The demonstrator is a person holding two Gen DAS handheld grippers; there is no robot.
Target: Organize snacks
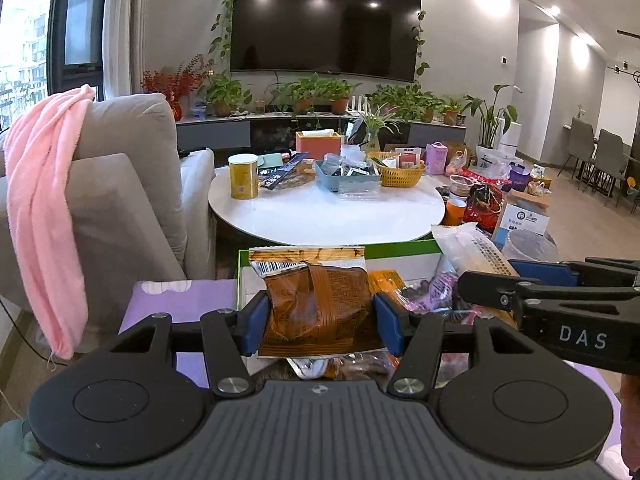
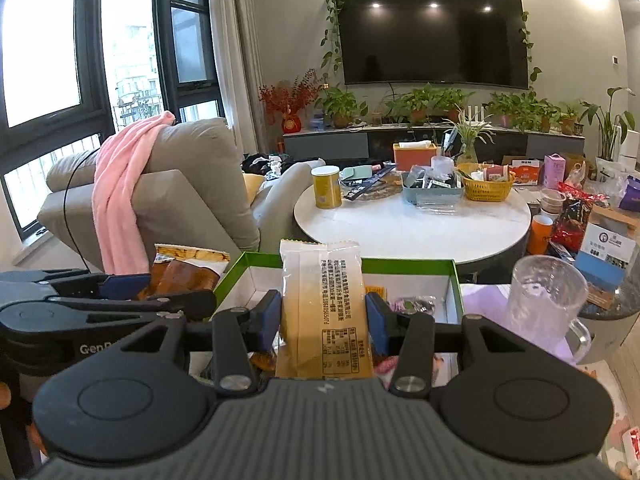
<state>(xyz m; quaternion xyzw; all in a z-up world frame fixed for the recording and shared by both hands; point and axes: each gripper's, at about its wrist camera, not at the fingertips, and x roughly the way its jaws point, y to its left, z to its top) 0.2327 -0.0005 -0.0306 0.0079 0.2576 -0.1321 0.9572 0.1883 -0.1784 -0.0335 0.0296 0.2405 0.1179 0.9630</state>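
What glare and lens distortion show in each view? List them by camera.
Left wrist view: ceiling lights glare as three spots on the television; the window is blown out; fisheye bows the walls. Right wrist view: the same spots on the television, overexposed window panes, curved frames; the pale snack packet stays sharp.

A grey sofa stands ahead of the claw to its left, with a pink towel draped over the back. A black television hangs on the far wall straight ahead, trailing vines around its frame. Potted plants line the low cabinet beneath it. A clear plastic mug sits just right of the claw. Grey dining chairs stand far right.
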